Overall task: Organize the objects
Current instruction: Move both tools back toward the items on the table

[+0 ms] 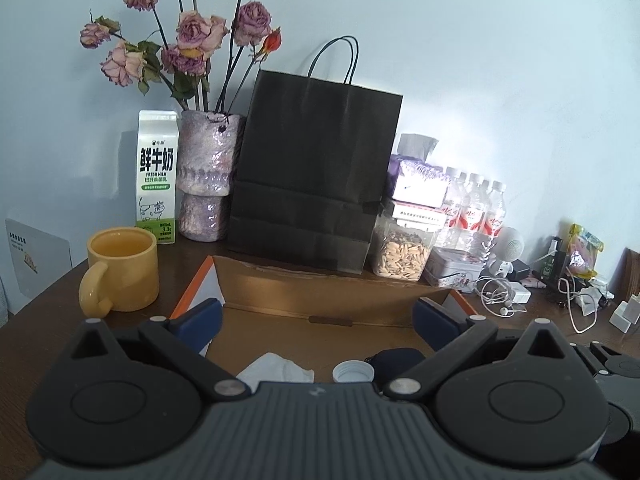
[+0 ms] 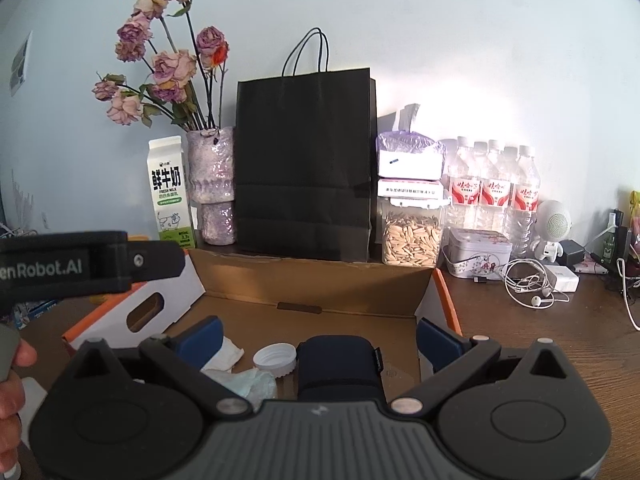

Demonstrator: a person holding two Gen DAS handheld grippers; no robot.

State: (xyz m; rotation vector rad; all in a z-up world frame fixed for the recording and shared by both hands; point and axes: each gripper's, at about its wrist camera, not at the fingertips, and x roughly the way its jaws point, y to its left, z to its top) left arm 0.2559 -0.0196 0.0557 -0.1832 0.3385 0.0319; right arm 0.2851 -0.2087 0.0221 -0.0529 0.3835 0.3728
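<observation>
You have a dark brown wooden table (image 2: 540, 344) against a pale wall. Along the back stand a milk carton (image 1: 157, 178), a purple vase (image 1: 206, 178) of dried roses, a black paper bag (image 1: 314, 168), a clear jar of seeds (image 2: 412, 236) and water bottles (image 2: 496, 196). An open cardboard box (image 2: 320, 280) sits in front of the bag, a yellow mug (image 1: 122, 270) to its left, a floral tin (image 2: 478, 252) and white earphones (image 2: 528, 286) to its right.

"FRESH MILK" on milk carton (image 1: 156, 178)
</observation>
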